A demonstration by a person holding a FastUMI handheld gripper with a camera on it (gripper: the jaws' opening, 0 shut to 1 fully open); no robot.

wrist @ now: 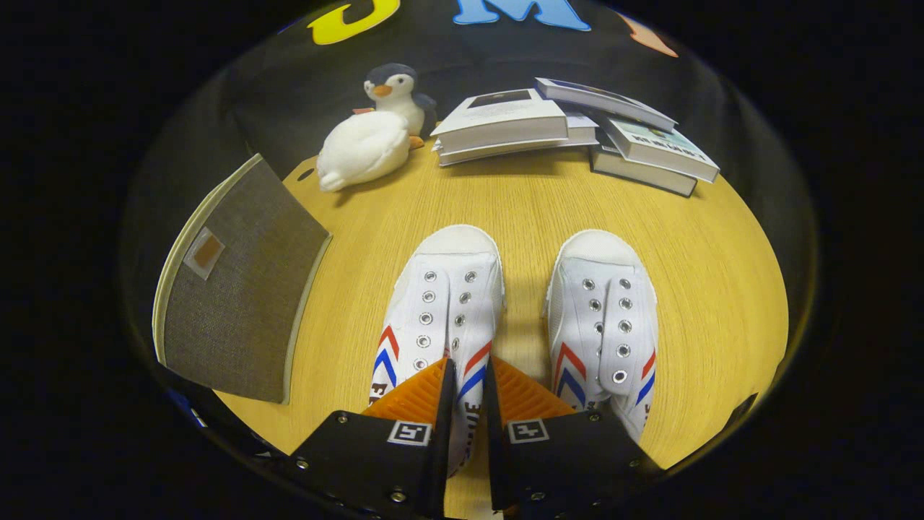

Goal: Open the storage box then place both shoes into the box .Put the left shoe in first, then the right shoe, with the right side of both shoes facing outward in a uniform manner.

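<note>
Gripper view: your gripper [469, 383], fingers nearly closed, pinches the left shoe's [440, 310] inner side for lifting; the lidded storage box [238, 303] waits at frame left.

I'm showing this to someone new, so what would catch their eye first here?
Two white shoes, the left shoe and right shoe, toes pointing away on the wooden table. The gripper is nearly shut on the left shoe's inner wall. Beyond sit a plush penguin and books; the box stands left.
</note>
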